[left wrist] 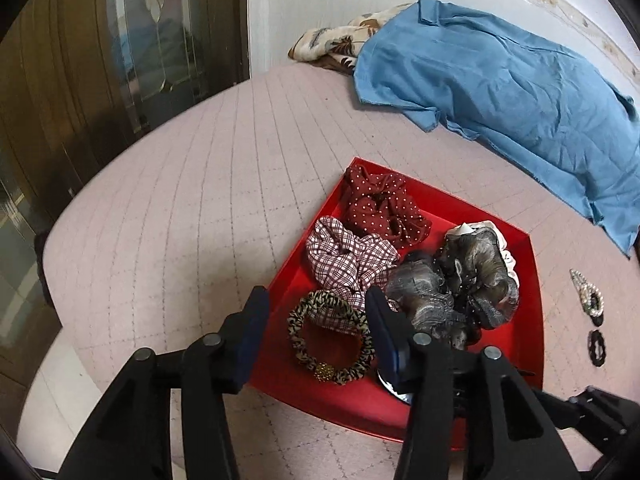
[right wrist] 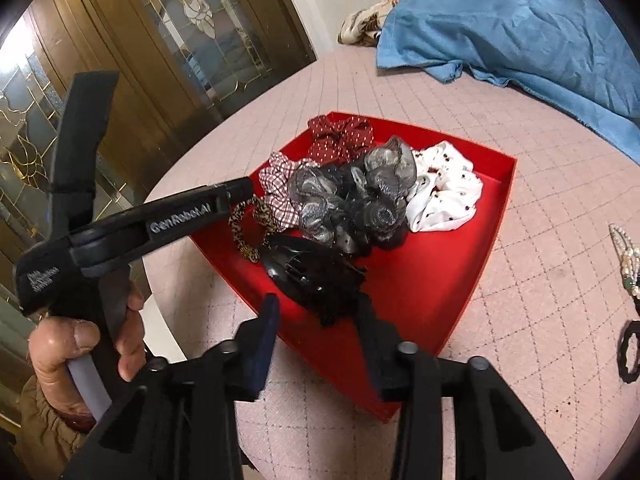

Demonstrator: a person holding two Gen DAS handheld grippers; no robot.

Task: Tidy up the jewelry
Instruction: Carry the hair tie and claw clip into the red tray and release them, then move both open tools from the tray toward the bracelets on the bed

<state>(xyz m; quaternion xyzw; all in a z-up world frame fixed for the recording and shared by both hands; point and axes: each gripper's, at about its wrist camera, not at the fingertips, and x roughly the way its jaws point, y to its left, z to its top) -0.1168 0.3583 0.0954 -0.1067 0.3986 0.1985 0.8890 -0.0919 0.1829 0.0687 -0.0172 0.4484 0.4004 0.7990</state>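
Pink quilted bed (left wrist: 180, 200), on which we log: red tray (left wrist: 532, 320) holding scrunchies, grey organza (right wrist: 352, 196), plaid (left wrist: 348, 260), leopard hair tie (left wrist: 332, 336); our left claw (left wrist: 316, 332) and right claw (right wrist: 320, 340), both parted, empty.

A blue cloth (left wrist: 500, 92) is lying crumpled across the far side of the pink quilted bed (left wrist: 180, 200), partly covering what may be a floral blanket (left wrist: 340, 40). Brown doors with leaded glass panels (right wrist: 180, 32) are standing behind.
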